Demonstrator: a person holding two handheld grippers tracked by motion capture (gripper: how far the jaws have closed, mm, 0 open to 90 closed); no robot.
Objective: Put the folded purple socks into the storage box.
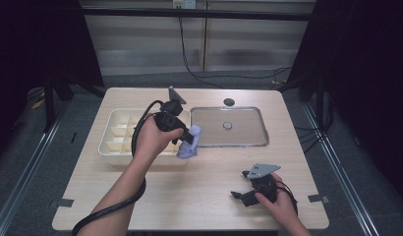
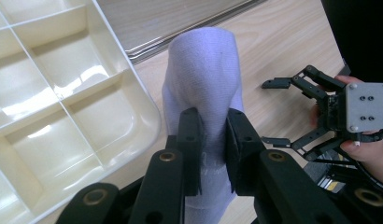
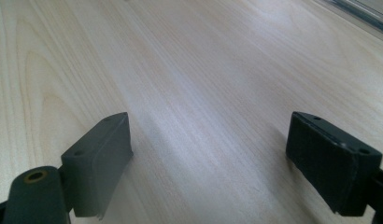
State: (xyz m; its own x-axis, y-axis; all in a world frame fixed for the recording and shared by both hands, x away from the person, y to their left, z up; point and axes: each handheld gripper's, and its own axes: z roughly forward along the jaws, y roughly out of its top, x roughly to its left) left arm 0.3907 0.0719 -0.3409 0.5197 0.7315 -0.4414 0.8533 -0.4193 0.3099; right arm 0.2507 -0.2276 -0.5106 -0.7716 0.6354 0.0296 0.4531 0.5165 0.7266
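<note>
While pinched between the left gripper's [image 2: 213, 154] fingers [image 2: 189, 140], the sock [image 2: 201, 74] dangles.

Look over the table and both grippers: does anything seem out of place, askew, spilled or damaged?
Nothing stands out. The left gripper pinches a pale lilac sock beside the cream divided tray, whose visible compartments are bare. The right gripper rests open over bare tabletop. No spill or damage shows.

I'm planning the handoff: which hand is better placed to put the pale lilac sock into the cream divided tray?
Left. The left gripper already clamps the pale lilac sock beside the cream divided tray; the right gripper rests open, farther away.
</note>
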